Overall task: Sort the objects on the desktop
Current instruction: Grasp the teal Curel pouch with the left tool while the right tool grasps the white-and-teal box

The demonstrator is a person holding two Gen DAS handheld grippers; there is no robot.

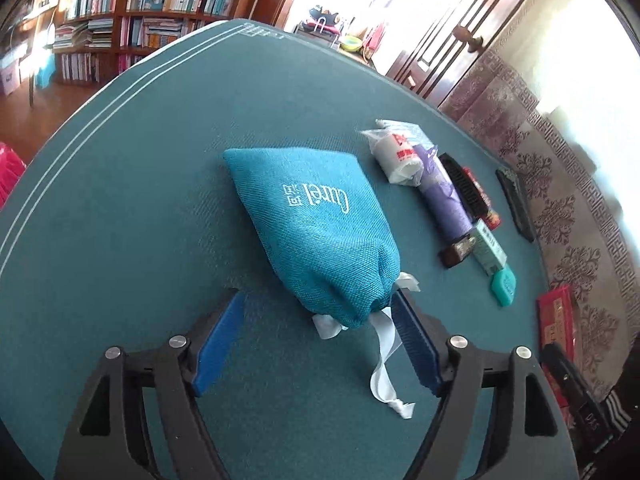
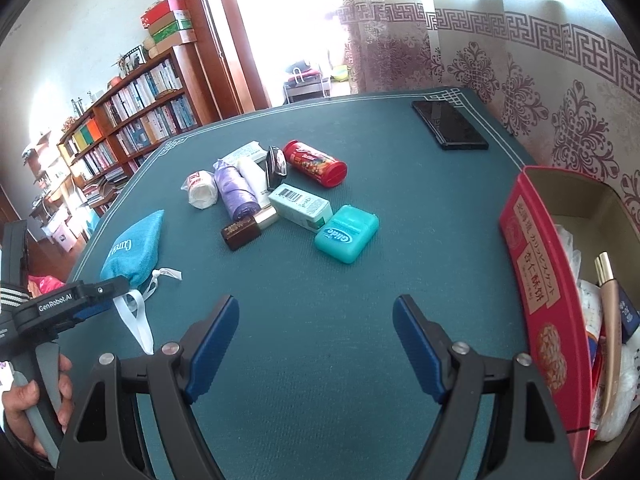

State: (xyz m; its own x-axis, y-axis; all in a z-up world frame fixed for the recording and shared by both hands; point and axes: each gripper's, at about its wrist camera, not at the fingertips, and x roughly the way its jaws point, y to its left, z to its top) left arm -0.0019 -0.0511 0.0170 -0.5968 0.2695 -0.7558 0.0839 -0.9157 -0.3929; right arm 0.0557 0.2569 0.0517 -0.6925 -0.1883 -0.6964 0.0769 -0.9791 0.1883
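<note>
My left gripper (image 1: pixel 320 340) jaws wide, nothing pinched; teal Curél drawstring pouch (image 1: pixel 316 232) lies on green table mat (image 1: pixel 140 200), tied end between pads, right pad touching its white ribbon (image 1: pixel 384 360). My right gripper (image 2: pixel 316 344) jaws wide, empty, over bare mat. Glide floss box (image 2: pixel 347 234) ahead, beside clutter pile. Red biscuit box (image 2: pixel 536 280) at right edge.

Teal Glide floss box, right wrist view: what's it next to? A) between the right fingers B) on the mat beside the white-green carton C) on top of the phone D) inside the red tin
B: the Glide floss box lies on the green mat, right beside the white-green carton, clear of the red tin.
</note>
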